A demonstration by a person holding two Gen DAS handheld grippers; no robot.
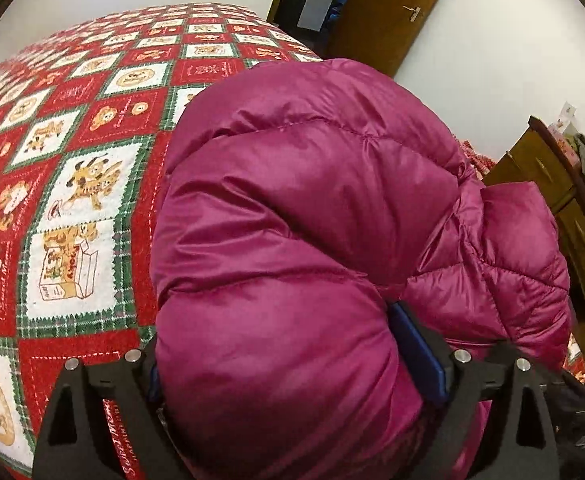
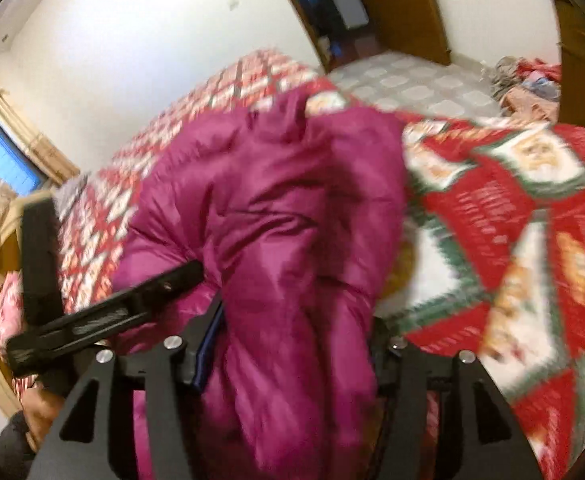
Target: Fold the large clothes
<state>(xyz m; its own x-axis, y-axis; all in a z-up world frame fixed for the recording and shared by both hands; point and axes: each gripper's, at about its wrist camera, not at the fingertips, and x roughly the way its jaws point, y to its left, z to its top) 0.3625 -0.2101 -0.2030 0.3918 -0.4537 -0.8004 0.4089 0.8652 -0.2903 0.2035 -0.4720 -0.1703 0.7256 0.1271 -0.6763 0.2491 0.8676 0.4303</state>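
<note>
My left tool point(image 1: 292, 360) is clamped on a thick puffy fold of the magenta down jacket point(image 1: 324, 208), its blue-padded fingers point(image 1: 420, 356) pressing into the quilted fabric. My right tool point(image 2: 288, 344) grips another bunched part of the same jacket point(image 2: 276, 200), fabric filling the gap between its fingers. The jacket is raised over the bed, above the red, green and white teddy-bear quilt point(image 1: 72, 184). The right view is motion-blurred. A brown wooden door point(image 1: 392, 12) stands beyond the bed.
</note>
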